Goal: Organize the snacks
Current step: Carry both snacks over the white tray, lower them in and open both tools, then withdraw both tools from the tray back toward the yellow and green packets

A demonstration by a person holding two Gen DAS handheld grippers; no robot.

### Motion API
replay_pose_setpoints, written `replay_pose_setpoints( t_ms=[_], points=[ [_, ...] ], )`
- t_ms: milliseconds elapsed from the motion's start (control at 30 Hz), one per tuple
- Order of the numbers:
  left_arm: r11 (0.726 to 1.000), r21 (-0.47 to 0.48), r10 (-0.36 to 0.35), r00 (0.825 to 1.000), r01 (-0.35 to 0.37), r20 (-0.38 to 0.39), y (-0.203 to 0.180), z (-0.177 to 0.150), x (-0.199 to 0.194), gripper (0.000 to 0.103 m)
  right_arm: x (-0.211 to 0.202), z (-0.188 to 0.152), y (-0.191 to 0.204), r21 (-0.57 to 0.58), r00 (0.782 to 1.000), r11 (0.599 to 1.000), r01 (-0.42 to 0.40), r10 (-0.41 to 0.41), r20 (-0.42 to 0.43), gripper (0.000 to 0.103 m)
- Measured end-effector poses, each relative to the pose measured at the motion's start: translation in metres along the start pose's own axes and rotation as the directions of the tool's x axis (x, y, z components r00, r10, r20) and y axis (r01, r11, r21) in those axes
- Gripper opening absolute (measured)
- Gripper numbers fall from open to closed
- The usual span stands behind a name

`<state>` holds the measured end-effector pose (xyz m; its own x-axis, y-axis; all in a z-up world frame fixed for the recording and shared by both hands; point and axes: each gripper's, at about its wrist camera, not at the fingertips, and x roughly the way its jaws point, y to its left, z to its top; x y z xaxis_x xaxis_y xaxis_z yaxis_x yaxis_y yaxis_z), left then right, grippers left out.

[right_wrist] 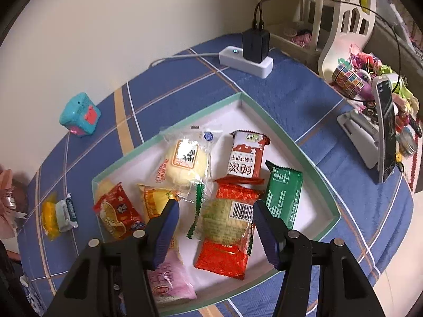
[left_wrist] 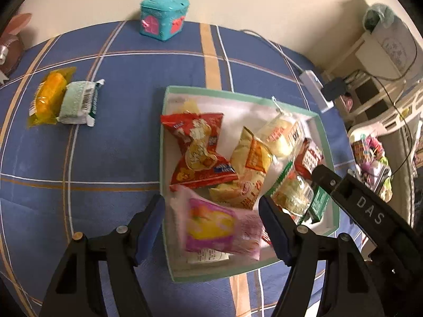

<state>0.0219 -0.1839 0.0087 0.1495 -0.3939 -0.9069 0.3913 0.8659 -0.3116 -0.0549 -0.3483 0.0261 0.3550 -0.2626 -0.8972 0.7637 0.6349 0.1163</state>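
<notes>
A white box with a teal rim (left_wrist: 238,97) (right_wrist: 241,95) lies on the blue checked cloth and holds several snack packets. My left gripper (left_wrist: 214,224) hangs open over its near corner. A pink packet (left_wrist: 219,231), blurred, sits between the fingers, and neither pad touches it. My right gripper (right_wrist: 216,227) is open above a clear packet with a green cake (right_wrist: 227,219), which rests on a red packet (right_wrist: 222,256). The pink packet (right_wrist: 171,280) shows half hidden behind the right gripper's left finger. Outside the box lie a yellow packet (left_wrist: 49,97) (right_wrist: 50,219) and a white-green packet (left_wrist: 78,103) (right_wrist: 67,214).
A teal toy cube (left_wrist: 164,17) (right_wrist: 79,117) stands by the wall. A white power strip with a black charger (right_wrist: 246,58) and its cables sits at the far table edge. A phone on a stand (right_wrist: 386,129) and a heap of trinkets crowd the right.
</notes>
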Motion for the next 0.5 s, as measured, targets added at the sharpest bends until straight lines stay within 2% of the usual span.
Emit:
replay_pose_setpoints(
  t_ms=[133,233,300,500],
  points=[
    [0.998,-0.067,0.004,1.000,-0.002,0.024,0.020,0.006,-0.008,0.074,-0.002,0.001,0.001,-0.005,1.000,1.000,-0.001,0.001,0.004,0.062],
    [0.992,-0.125,0.043,0.997,-0.036,0.058,0.041,0.010,-0.017,0.074,0.000,-0.002,0.007,-0.021,1.000,1.000,-0.001,0.001,-0.006,0.062],
    [0.983,-0.174,0.077,0.994,-0.062,0.083,0.061,0.014,-0.024,0.079,0.001,-0.005,0.014,-0.044,1.000,0.999,-0.005,0.004,-0.012,0.063],
    [0.941,-0.321,0.152,0.980,-0.104,0.128,0.119,0.017,-0.043,0.082,0.001,-0.016,0.043,-0.131,0.999,0.991,-0.041,0.040,-0.009,0.079]
  ],
)
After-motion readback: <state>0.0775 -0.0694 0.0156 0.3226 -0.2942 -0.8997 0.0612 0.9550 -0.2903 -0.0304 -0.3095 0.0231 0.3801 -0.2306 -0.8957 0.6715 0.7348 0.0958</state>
